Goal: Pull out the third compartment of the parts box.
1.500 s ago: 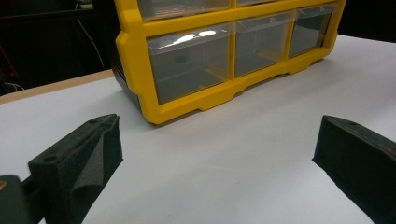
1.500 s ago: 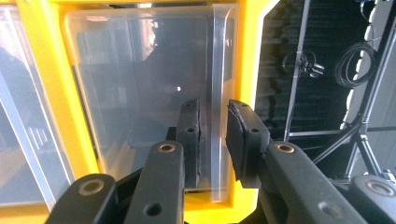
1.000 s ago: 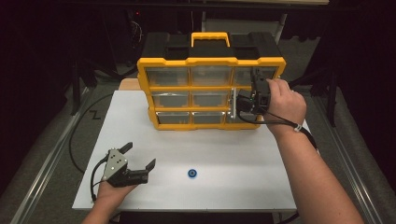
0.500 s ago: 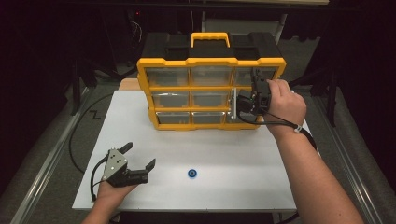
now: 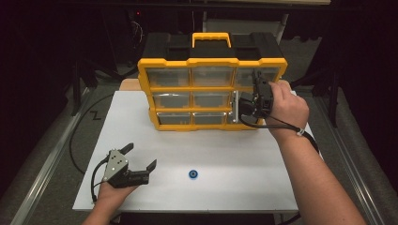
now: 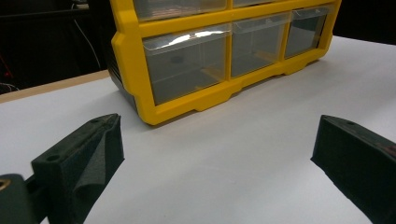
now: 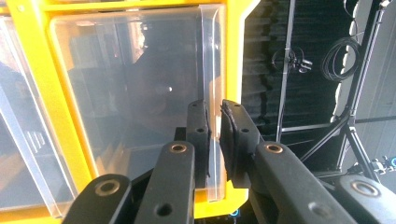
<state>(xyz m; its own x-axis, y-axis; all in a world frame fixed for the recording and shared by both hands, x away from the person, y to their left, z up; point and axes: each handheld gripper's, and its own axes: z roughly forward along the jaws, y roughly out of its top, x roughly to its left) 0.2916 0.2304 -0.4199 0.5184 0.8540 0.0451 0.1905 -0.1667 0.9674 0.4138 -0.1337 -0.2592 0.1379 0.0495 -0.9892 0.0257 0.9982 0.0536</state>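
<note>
Gripping front lip of clear drawer (image 7: 135, 93), right column, middle row of yellow organizer (image 5: 211, 65) at bench (image 5: 234, 154) rear; right gripper (image 7: 214, 140) fingers clamped on lip. Left gripper (image 5: 141, 157) fingers spread, empty, resting near blue disc (image 5: 193, 174). Likely next: straight pull outward, organizer may slide.

Glossy clear plastic drawer (image 7: 135, 107); matt white table (image 5: 244, 154)

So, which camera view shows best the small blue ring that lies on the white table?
The high view shows it best: the small blue ring lies in the open on the white table, right of the left gripper. In the left gripper view the table between its fingers is bare. The right gripper view looks at a clear drawer.
</note>
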